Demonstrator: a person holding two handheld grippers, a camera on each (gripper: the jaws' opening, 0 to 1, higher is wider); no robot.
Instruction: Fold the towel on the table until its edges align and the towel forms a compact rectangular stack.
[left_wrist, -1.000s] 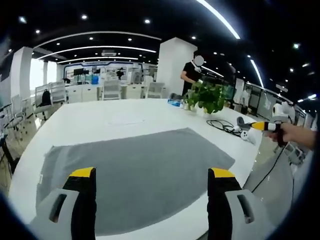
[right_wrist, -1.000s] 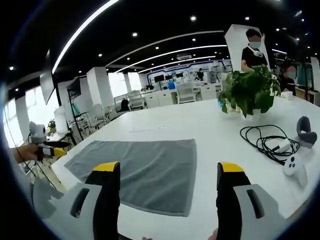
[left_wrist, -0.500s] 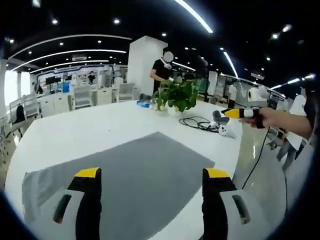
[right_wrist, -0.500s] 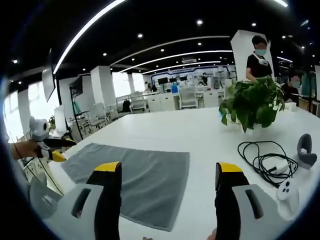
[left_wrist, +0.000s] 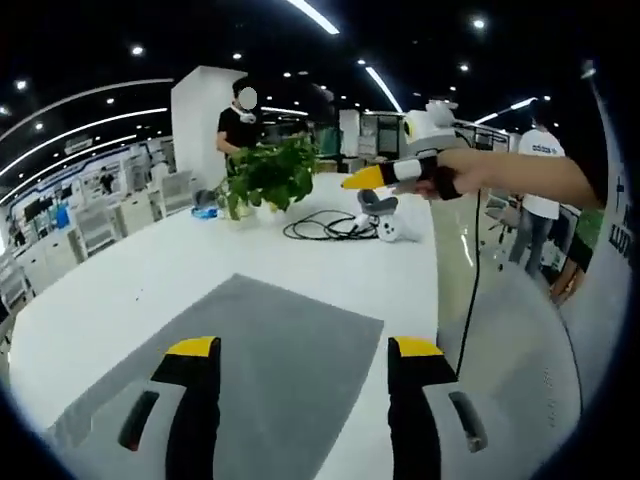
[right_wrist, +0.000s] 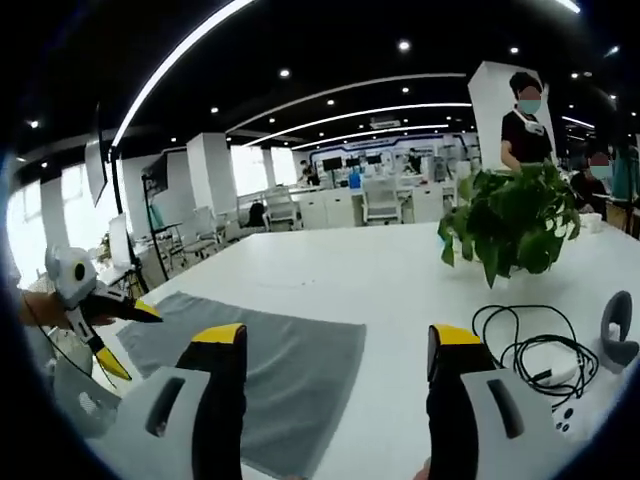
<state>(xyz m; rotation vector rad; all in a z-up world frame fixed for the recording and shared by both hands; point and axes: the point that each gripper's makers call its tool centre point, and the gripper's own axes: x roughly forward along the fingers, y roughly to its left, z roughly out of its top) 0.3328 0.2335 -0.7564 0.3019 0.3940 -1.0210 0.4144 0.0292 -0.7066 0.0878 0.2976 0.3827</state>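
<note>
A grey towel (left_wrist: 240, 350) lies flat and spread out on the white table (left_wrist: 150, 270). In the left gripper view my left gripper (left_wrist: 305, 350) hangs open above the towel's near right part, nothing between its jaws. The right gripper (left_wrist: 385, 175) reaches in from the right, held in a hand above the table edge. In the right gripper view the towel (right_wrist: 280, 360) lies to the lower left, and my right gripper (right_wrist: 335, 340) stands open over its right edge. The left gripper (right_wrist: 115, 335) shows at the far left, jaws apart.
A potted green plant (right_wrist: 510, 225) stands on the table with a coiled black cable (right_wrist: 530, 340) and a white controller (left_wrist: 400, 230) beside it. A masked person in black (right_wrist: 525, 120) stands behind the plant. Other people (left_wrist: 535, 190) stand off the table's edge. Office desks and chairs fill the background.
Both views have swung to the right, so the towel sits lower and further left in each. The right gripper now shows larger and higher in the left gripper view. The towel itself has not moved.
</note>
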